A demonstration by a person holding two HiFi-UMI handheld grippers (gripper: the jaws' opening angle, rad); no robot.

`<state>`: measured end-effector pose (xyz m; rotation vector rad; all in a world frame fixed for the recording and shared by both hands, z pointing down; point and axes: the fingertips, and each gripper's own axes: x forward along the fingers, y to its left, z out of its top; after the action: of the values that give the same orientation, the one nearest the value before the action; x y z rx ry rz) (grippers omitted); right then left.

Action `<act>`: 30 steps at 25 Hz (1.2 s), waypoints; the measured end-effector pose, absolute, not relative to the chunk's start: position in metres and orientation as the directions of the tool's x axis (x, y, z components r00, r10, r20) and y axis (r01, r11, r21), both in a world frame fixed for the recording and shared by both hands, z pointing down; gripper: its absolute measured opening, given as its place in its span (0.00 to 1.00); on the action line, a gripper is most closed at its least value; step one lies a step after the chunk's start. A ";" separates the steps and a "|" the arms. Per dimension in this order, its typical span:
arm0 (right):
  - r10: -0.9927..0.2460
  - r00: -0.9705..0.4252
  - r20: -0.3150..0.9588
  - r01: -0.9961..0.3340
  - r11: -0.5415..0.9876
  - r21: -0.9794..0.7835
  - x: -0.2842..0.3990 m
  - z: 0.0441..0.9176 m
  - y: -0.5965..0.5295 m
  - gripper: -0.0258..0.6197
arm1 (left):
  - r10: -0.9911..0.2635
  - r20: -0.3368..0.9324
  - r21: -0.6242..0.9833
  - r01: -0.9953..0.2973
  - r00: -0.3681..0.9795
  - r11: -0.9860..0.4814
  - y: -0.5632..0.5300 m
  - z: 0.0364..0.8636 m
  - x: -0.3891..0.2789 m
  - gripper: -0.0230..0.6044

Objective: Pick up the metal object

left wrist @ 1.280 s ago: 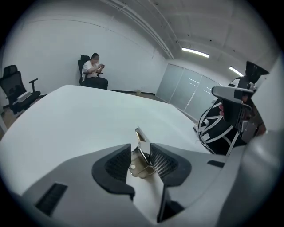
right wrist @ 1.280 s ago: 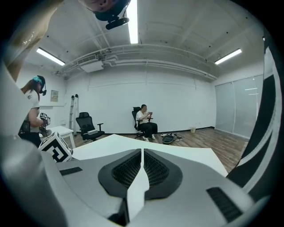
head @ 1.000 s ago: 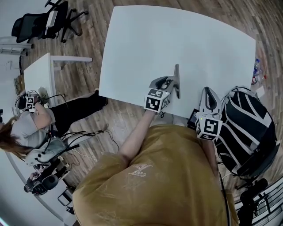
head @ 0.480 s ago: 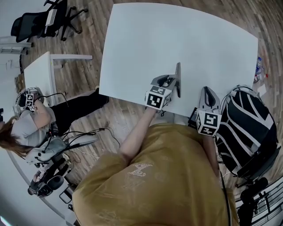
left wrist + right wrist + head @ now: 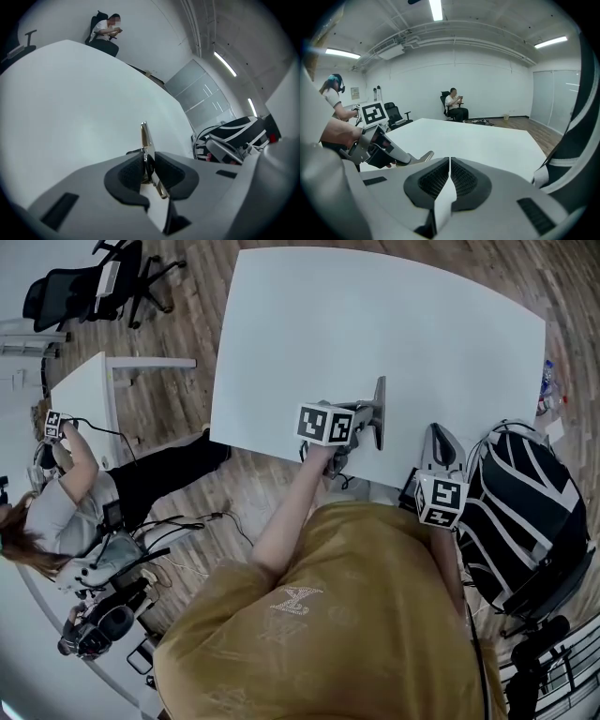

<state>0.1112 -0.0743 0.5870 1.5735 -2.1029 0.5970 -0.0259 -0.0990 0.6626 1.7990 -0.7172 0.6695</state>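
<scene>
Metal strip, pinched by your left gripper's just-closing jaws, could have twisted loose from so thin a hold; right gripper's jaws were together.

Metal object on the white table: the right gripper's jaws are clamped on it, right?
No, it is the left gripper. Its jaws have just been closing and now press on the metal object on the white table, as the left gripper view shows.
</scene>
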 end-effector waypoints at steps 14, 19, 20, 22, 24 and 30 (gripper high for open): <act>-0.793 -0.246 0.557 -0.965 0.256 -0.061 0.112 0.574 -0.077 0.05 | -0.146 0.663 0.697 -0.676 0.735 -0.240 -0.085 0.654 -0.017 0.09; -0.822 -0.248 0.513 -0.965 0.258 -0.053 0.109 0.557 -0.082 0.05 | -0.231 0.639 0.690 -0.680 0.734 -0.249 -0.092 0.647 -0.024 0.09; -0.825 -0.247 0.509 -0.965 0.258 -0.050 0.109 0.556 -0.082 0.05 | -0.242 0.635 0.691 -0.679 0.734 -0.248 -0.093 0.646 -0.024 0.09; -0.827 -0.244 0.506 -0.965 0.257 -0.046 0.110 0.554 -0.081 0.05 | -0.276 0.619 0.690 -0.677 0.735 -0.255 -0.096 0.639 -0.025 0.09; -0.833 -0.238 0.500 -0.967 0.252 -0.040 0.111 0.549 -0.081 0.05 | -0.320 0.596 0.686 -0.674 0.736 -0.274 -0.101 0.629 -0.027 0.08; -0.874 -0.207 0.440 -0.975 0.223 -0.017 0.122 0.526 -0.085 0.05 | -0.435 0.559 0.587 -0.707 0.706 -0.394 -0.118 0.599 -0.027 0.08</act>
<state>0.1216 -0.0854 0.5260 1.7200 -2.1660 0.4182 -0.0267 -0.1175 0.5995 2.0486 -0.8712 0.3996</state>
